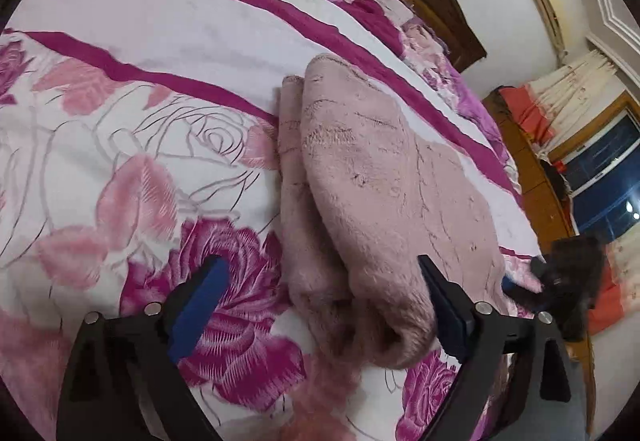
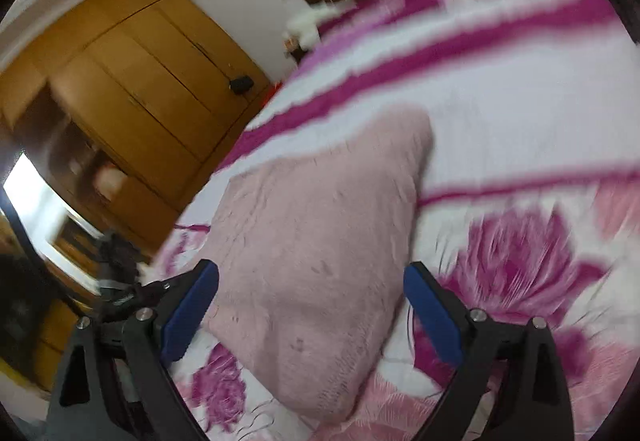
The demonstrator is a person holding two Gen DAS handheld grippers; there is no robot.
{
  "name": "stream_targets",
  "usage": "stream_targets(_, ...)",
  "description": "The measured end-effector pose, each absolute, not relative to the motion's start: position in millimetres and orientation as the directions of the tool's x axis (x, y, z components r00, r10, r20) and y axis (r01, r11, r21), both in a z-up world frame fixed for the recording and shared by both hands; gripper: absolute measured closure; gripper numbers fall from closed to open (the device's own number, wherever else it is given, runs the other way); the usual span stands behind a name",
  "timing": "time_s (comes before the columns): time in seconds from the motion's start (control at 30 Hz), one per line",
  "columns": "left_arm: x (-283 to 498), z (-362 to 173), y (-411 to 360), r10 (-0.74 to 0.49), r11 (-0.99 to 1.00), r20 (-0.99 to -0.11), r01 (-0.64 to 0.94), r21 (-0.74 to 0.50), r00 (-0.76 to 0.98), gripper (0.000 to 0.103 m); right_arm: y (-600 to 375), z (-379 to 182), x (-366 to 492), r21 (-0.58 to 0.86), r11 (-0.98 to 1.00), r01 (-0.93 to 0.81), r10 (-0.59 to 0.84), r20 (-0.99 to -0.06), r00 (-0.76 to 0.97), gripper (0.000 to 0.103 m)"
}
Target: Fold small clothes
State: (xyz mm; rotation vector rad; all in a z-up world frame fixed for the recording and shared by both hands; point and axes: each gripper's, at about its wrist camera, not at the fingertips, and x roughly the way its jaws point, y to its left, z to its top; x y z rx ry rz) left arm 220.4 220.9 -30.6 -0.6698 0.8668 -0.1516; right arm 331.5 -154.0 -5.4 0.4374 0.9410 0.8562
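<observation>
Looking down along our own fingers first, we see both tools standing wide and holding nothing: the left gripper spreads its blue pads to either side of the near rolled end of the pink fleece garment, and the right gripper frames a broad flat part of the same garment without pressing on it. The garment lies folded over on itself on the floral bedspread, a thicker layer on top and a narrower strip showing along its left side in the left wrist view. We judge a fold has just been laid and let go. To finish it well, we should square the loose strip under the top layer, pinch only the fleece and not the bedspread beneath, and smooth the bulging near end so the bundle sits flat. The right wrist view is smeared, so finer creases there escape us. Farther off, a wooden wardrobe stands closed; we cannot see inside it. No basket or box for folded clothes shows.
</observation>
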Motion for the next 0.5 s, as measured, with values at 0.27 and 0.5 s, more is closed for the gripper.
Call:
stream_targets(0.27,269.9,-28.1,218.5,-0.43,0.797,-0.66,-0.084,-0.598,0.616,0.029,-150.6,-35.5,353.3,0.723,0.552,-0.416,0.834,-0.493,0.249,0.007)
stream_targets(0.5,295.6,-26.8,204.5,-0.399,0.848,-0.706,-0.056,-0.527,0.585,0.029,-134.2,-43.1,384.1,0.742,0.53,-0.411,0.848,-0.482,0.221,0.006)
